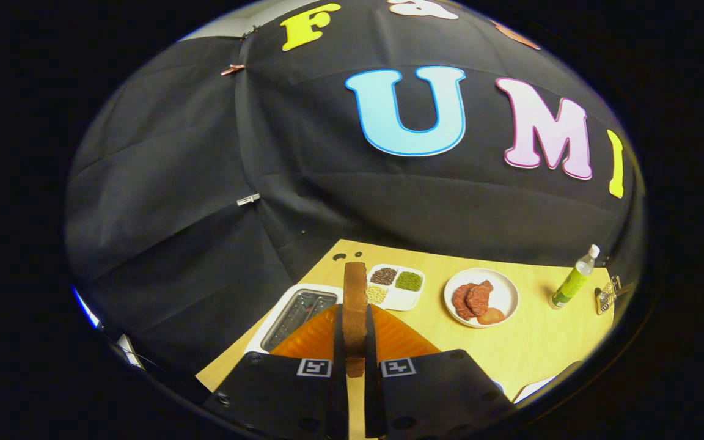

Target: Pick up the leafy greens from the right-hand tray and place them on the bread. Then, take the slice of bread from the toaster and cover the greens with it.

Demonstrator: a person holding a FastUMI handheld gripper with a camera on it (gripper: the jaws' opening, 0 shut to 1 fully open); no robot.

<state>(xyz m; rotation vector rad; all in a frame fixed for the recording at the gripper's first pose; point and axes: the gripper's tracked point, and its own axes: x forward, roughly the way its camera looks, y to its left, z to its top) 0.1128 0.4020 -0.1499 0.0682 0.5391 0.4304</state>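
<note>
Two black fingers (335, 342) of the gripper (355, 348) clamp an upright brown bread slice (355, 305), partly hiding the white toaster (294, 311). Beyond: compartment dish (396, 286), round plate (481, 297), seemingly meat, green bottle (574, 278).

**Bread held up, toaster close below**

The gripper (355, 342) clamps the upright bread slice (355, 305) over the toaster (294, 315). Ahead stand a divided tray (410, 299), a plate (505, 293) and a bottle (574, 281); bare table (541, 342) lies between them.
</note>
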